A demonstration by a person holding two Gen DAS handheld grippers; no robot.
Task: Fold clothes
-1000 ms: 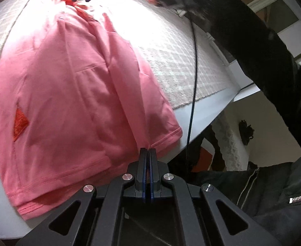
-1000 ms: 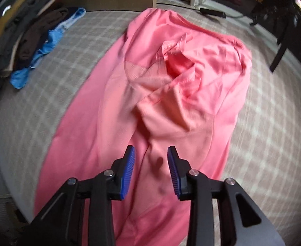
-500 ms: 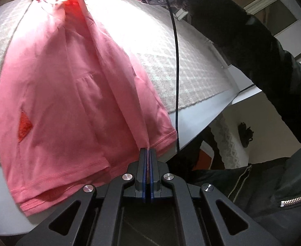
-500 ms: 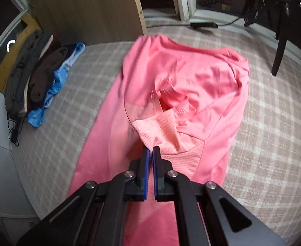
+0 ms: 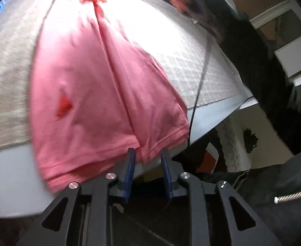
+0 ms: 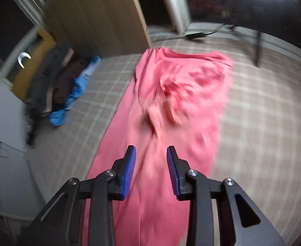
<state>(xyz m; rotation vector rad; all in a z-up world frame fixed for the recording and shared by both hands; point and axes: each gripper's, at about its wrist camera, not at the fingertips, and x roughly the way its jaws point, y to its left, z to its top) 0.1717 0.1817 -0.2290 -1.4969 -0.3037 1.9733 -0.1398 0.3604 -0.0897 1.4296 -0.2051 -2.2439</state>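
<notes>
A pink T-shirt point(image 5: 101, 86) lies lengthwise on the checked bedspread point(image 5: 7, 65), folded narrow, its hem hanging over the near edge. My left gripper point(image 5: 147, 160) is just below the hem, its jaws opening; the hem's fold sits between the blue pads but they do not press on it. In the right wrist view the same pink T-shirt point(image 6: 170, 106) stretches away, bunched at its middle. My right gripper point(image 6: 151, 160) hovers above the near part of the shirt, its jaws opening with nothing between them.
A pile of dark and blue clothes point(image 6: 68, 90) lies at the bed's left side near a wooden panel point(image 6: 101, 20). A person's dark sleeve point(image 5: 252, 57) and a black cable point(image 5: 201, 78) cross the right of the left wrist view. A charger point(image 6: 195, 34) lies at the far edge.
Both grippers were shut on the pink cloth half a second ago and have since let go. The right gripper has risen away from the shirt, whose lifted fold dropped back.
</notes>
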